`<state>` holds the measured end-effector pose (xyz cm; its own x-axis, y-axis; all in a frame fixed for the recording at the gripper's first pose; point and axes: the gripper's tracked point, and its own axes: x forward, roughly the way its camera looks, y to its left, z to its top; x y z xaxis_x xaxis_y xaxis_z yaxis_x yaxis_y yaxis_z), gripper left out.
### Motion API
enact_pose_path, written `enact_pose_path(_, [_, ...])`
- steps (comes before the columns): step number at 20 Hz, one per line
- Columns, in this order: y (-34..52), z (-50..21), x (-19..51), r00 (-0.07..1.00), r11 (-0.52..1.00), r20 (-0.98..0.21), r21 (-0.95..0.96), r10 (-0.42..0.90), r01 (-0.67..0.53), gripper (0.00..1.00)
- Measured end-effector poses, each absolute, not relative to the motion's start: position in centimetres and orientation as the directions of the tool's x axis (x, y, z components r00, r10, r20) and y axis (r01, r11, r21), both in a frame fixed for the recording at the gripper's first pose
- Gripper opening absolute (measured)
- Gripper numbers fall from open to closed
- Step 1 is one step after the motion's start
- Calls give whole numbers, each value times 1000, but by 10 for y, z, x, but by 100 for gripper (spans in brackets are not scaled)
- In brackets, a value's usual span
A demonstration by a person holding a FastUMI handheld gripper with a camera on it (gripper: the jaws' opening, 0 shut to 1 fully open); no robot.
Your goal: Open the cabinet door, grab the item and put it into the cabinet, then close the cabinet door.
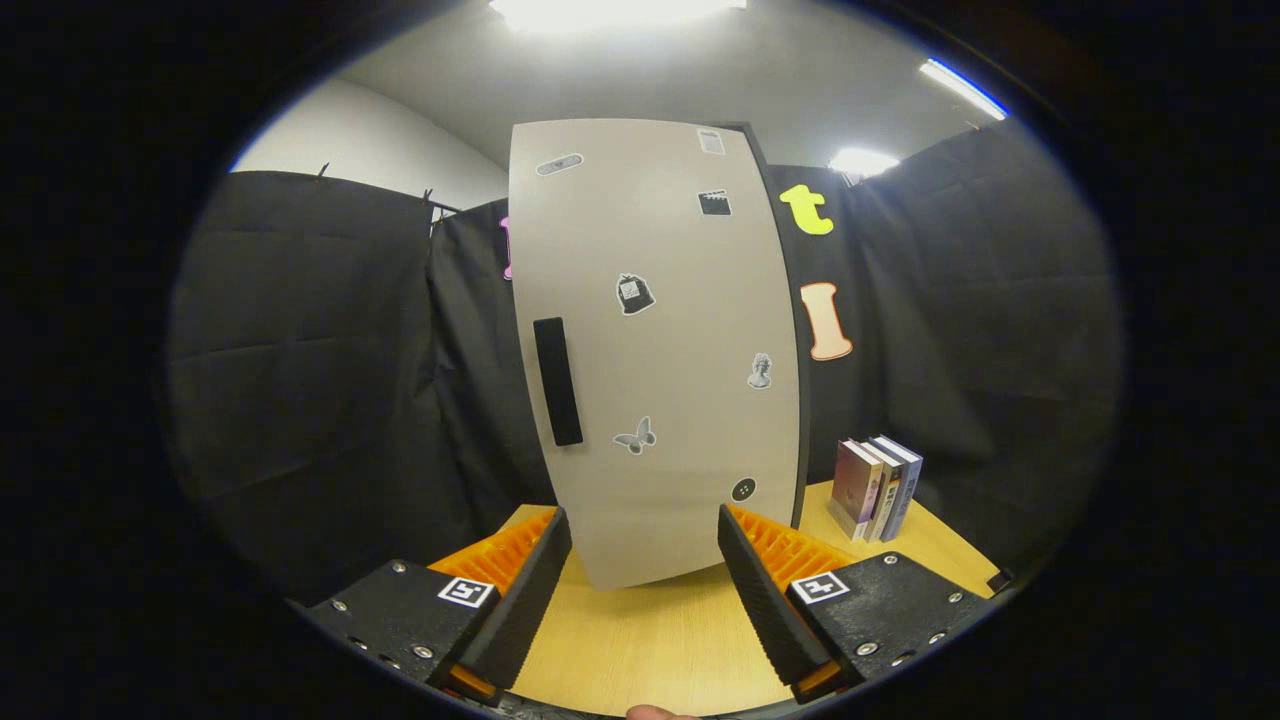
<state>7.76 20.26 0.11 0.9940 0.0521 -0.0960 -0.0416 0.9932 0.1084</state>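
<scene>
A tall beige cabinet [655, 350] stands on the wooden table [650, 640], straight ahead of my fingers. Its door is shut, dotted with small stickers, and carries a black vertical handle [558, 381] near its left edge. To the right of the cabinet, three books [877, 488] stand upright side by side on the table. My gripper [645, 530] is open, with only bare table and the cabinet's lower front between its orange-and-black fingers. It hovers a short way in front of the door, touching nothing.
Black cloth walls close in the booth behind and on both sides of the cabinet. The table ends just left of the cabinet and a little right of the books. A fingertip [655, 712] shows at the near table edge.
</scene>
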Motion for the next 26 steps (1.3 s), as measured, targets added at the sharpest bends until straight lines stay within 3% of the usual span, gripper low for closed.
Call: enact_pose_path(26, [185,-2,88,994,984,-107,178,35,-16,93])
